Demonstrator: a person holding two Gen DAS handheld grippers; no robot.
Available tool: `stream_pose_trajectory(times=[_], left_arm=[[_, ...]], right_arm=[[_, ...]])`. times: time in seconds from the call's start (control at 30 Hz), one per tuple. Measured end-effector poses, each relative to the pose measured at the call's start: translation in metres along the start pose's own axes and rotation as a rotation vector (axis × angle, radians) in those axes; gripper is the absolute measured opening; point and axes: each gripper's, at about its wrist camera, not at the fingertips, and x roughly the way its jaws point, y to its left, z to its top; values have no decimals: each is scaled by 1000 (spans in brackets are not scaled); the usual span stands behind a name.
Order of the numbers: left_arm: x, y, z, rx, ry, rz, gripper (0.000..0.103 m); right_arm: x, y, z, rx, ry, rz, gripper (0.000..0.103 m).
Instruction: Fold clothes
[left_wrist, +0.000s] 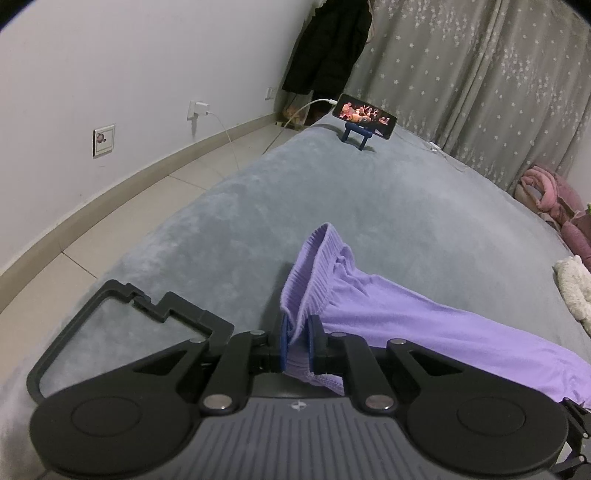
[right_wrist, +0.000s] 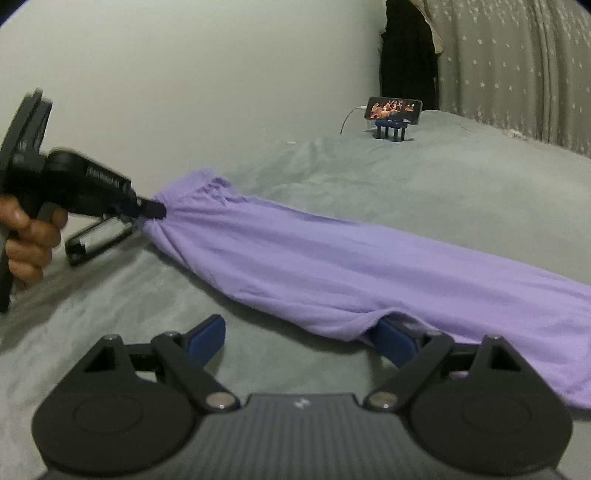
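A lilac pair of trousers (right_wrist: 332, 258) lies stretched across the grey bed cover (right_wrist: 461, 184), its ribbed waistband (left_wrist: 314, 269) at the left end. My left gripper (left_wrist: 298, 332) is shut on the waistband and lifts it a little; it also shows in the right wrist view (right_wrist: 153, 210), held by a hand. My right gripper (right_wrist: 301, 339) is open at the near edge of the trousers. Its right finger (right_wrist: 395, 343) sits under the cloth edge and its left finger (right_wrist: 208, 334) rests on the bare cover.
A phone (left_wrist: 365, 115) on a blue stand plays video at the far end of the bed, with a white charging cable to the wall. Pink (left_wrist: 546, 192) and cream clothes lie at the right. Tiled floor (left_wrist: 110, 229), a dark hanging coat and starred curtains surround the bed.
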Motion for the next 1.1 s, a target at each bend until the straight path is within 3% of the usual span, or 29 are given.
stream_pose_trajectory(times=[0.33, 0.43, 0.47, 0.53, 0.57, 0.6, 0.9, 1.1], left_arm=[[2, -2, -2, 14, -3, 9, 9], [3, -2, -2, 18, -2, 12, 9], [3, -2, -2, 21, -3, 13, 9], [3, -2, -2, 24, -6, 13, 9], [2, -2, -2, 23, -5, 12, 9], [2, -1, -2, 20, -4, 10, 9], [-4, 1, -1, 38, -13, -10, 9], [-9, 6, -2, 45, 18, -26, 10]], right_arm=[[1, -21, 8, 155, -77, 200, 90], [6, -19, 7, 142, -41, 178, 88], [7, -18, 7, 139, -40, 174, 81], [1, -21, 8, 165, -67, 193, 41], [-1, -24, 8, 185, -66, 195, 12], [-2, -26, 8, 198, -57, 186, 6], [-40, -32, 12, 296, -103, 214, 5], [-63, -35, 17, 386, -13, 221, 5]])
